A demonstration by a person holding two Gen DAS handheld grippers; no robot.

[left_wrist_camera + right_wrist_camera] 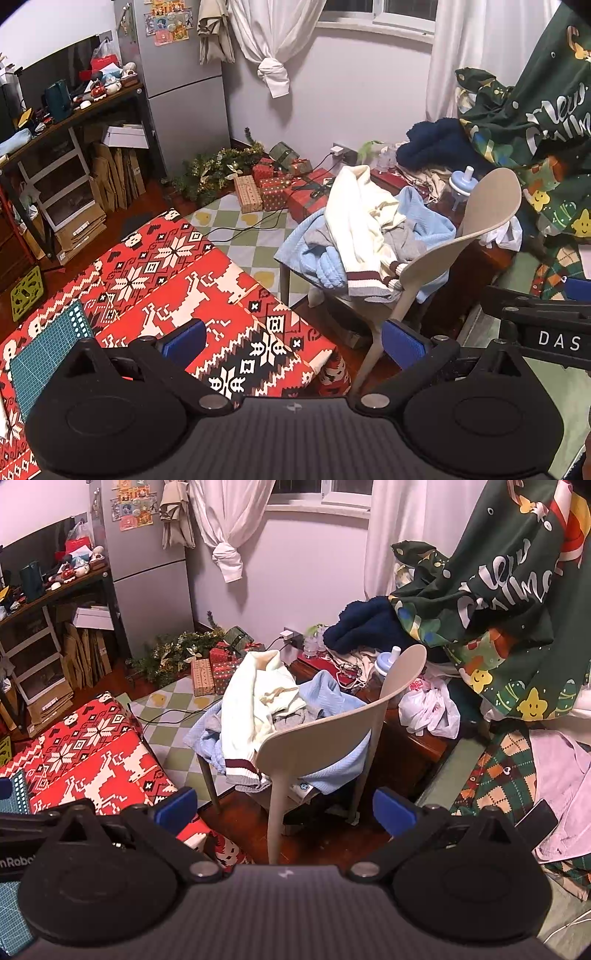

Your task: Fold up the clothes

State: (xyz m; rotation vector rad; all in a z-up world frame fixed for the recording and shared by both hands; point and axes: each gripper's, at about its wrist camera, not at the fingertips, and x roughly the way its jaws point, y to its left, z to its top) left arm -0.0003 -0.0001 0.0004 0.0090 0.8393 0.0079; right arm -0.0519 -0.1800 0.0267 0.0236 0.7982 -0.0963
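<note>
**Open grippers face a chair heaped with laundry**

Both grippers hang empty, jaws spread wide, above the corner of a table (177, 273) covered in a red patterned cloth. The clothes (364, 236) to be folded sit apart from them, piled on the seat of a beige chair (325, 738) beyond the table's edge. A cream sweater (258, 698) with a maroon-striped hem drapes over the top of the heap, its length running from the far side of the seat down toward the near corner; light blue knits and a grey piece lie under it.

From the left gripper (291, 341) the pile lies ahead and to the right. From the right gripper (284, 806) it lies nearly straight ahead, past the chair's back, so the right looks the better placed to reach first. The striped hem is the nearest part to take.
</note>
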